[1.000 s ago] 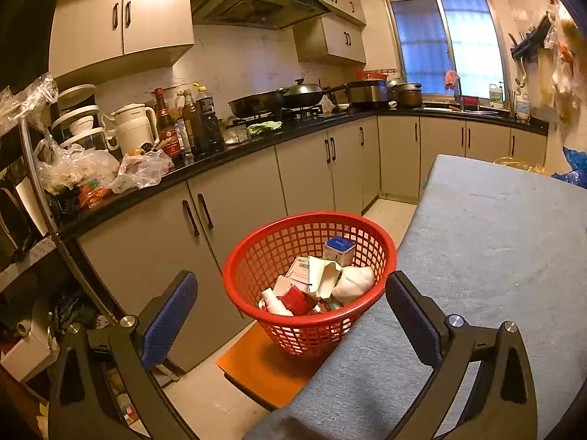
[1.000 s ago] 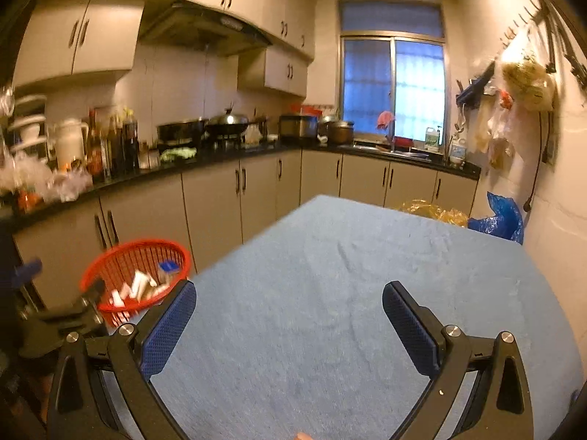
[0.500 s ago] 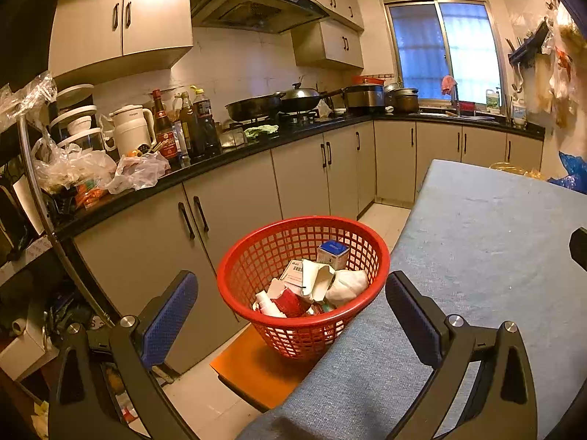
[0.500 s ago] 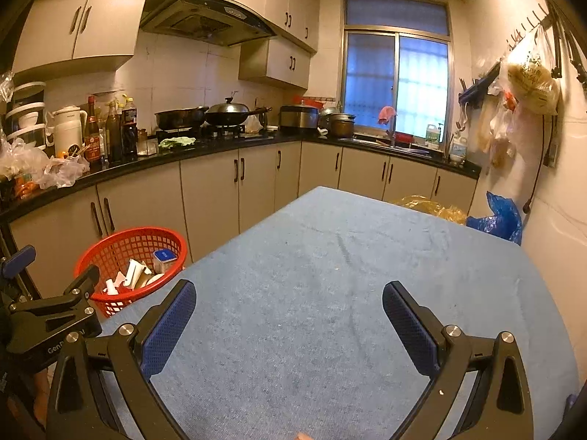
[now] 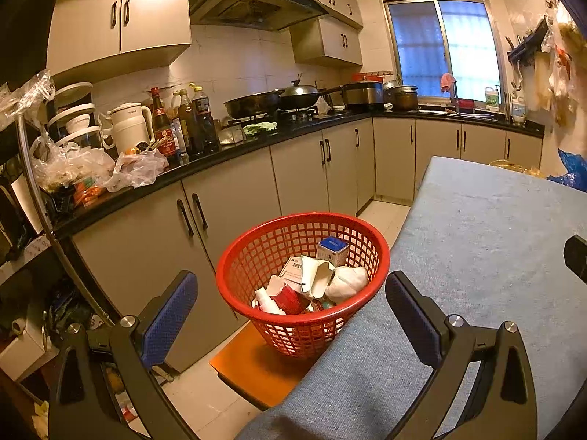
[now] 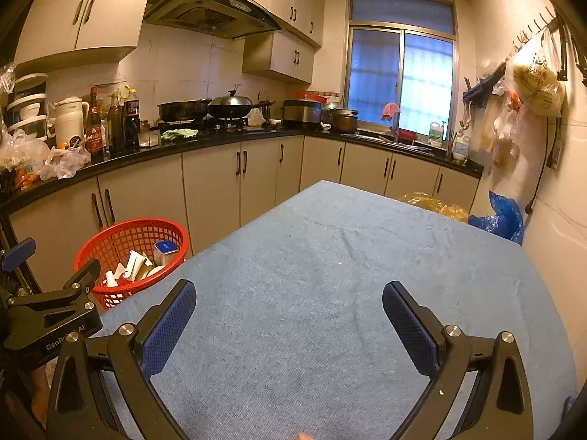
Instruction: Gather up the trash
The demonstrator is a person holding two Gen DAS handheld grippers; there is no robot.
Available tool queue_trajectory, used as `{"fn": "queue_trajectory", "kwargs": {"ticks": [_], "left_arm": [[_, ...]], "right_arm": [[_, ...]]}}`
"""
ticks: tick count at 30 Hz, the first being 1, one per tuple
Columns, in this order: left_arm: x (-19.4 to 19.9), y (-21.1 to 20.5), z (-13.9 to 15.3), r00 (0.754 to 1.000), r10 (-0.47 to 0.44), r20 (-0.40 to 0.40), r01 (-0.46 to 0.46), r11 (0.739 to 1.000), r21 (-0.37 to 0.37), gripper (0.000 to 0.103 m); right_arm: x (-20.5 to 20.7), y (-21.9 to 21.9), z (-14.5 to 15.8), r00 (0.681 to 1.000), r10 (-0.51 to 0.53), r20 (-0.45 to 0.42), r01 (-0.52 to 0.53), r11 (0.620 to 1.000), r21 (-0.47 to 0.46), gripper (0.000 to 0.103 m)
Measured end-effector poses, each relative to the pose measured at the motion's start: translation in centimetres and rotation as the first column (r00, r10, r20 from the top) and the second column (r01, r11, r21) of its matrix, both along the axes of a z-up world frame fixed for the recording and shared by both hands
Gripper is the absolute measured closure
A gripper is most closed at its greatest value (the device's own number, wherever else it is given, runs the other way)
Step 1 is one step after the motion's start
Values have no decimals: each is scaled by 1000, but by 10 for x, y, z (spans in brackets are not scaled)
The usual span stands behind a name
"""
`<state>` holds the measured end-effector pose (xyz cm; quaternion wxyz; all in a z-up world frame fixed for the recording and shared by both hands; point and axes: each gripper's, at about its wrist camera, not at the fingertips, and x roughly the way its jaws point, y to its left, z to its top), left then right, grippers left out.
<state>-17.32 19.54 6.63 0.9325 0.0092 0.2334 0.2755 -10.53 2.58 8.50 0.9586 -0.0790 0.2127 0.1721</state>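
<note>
Kitchen cabinets and a black counter run along the far side of the room, behind a table [image 6: 312, 293] covered in blue cloth. Landmark for this record: the red mesh basket [image 5: 293, 330], which stands on an orange stool seat [image 5: 253, 374] just off the table's left edge, its rim touching or nearly touching the cloth; which of the two cannot be told.

Trash [image 5: 312, 282] lies inside the basket: crumpled white paper, a small blue-topped carton, a torn cardboard box, a red wrapper and a white tube.

The left hand-held gripper [image 5: 290, 315] hovers on the near side of the basket, jaws spread wide and holding nothing, its right finger over the table edge.

The right hand-held gripper [image 6: 290, 322] hangs to the right of the basket, over bare cloth, jaws likewise spread wide and empty. From its camera the left gripper's body shows directly in front of the basket.

Beyond the basket, a white kettle [image 5: 128, 128], sauce bottles [image 5: 187, 121] and plastic bags [image 5: 135, 168] crowd the counter.
</note>
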Motion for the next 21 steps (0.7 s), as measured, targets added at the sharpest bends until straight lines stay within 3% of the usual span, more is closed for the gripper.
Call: {"fn": "queue_trajectory", "kwargs": {"ticks": [21], "left_arm": [[7, 1, -3, 1000, -19, -13, 19, 1000, -6, 1]], "right_arm": [[5, -1, -7, 999, -10, -33, 9, 1000, -5, 0]]}}
